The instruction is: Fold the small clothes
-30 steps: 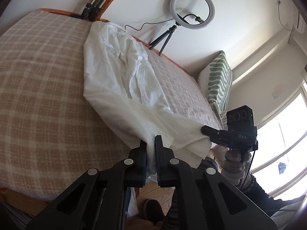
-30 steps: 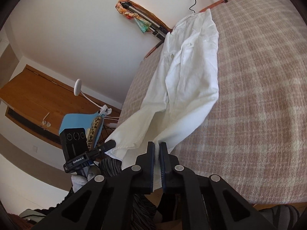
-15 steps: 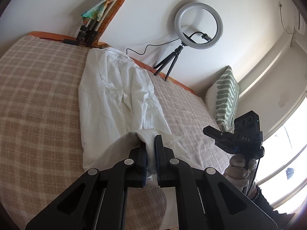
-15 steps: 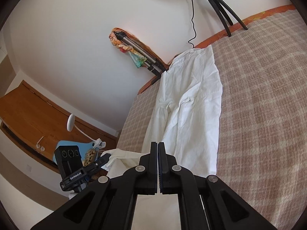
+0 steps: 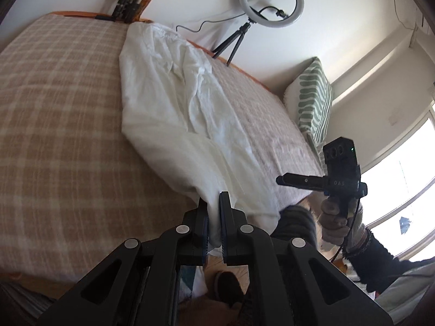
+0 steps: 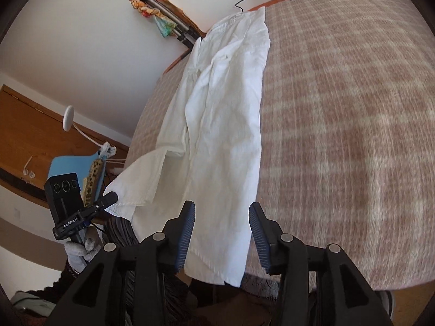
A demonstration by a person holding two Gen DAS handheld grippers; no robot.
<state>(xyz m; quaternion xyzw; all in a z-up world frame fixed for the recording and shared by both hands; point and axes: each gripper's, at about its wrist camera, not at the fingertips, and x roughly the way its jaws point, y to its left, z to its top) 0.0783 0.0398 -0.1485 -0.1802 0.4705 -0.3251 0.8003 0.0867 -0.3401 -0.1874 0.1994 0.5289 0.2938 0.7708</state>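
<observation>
A white pair of small trousers (image 5: 174, 103) lies lengthwise on the plaid bed cover (image 5: 59, 125), its leg ends hanging over the near bed edge. My left gripper (image 5: 213, 206) is shut on the hem of one leg at the bed edge; it also shows in the right wrist view (image 6: 108, 198) holding that hem. My right gripper (image 6: 221, 217) is open and empty, its jaws wide apart over the other leg (image 6: 223, 190), which drapes loose over the edge. The right gripper shows in the left wrist view (image 5: 285, 180) away from the cloth.
A ring light on a tripod (image 5: 272, 0) stands at the far bed side. A green striped pillow (image 5: 312, 97) leans at the right. Folded tripods (image 6: 174, 30) lean on the wall. A wooden cabinet (image 6: 27, 125) and blue chair (image 6: 73, 168) stand left. Floor lies below the bed edge.
Both grippers dropped back to the near bed edge after lifting the legs. My right gripper opened and let go of its trouser leg. The left stays shut on its hem.
</observation>
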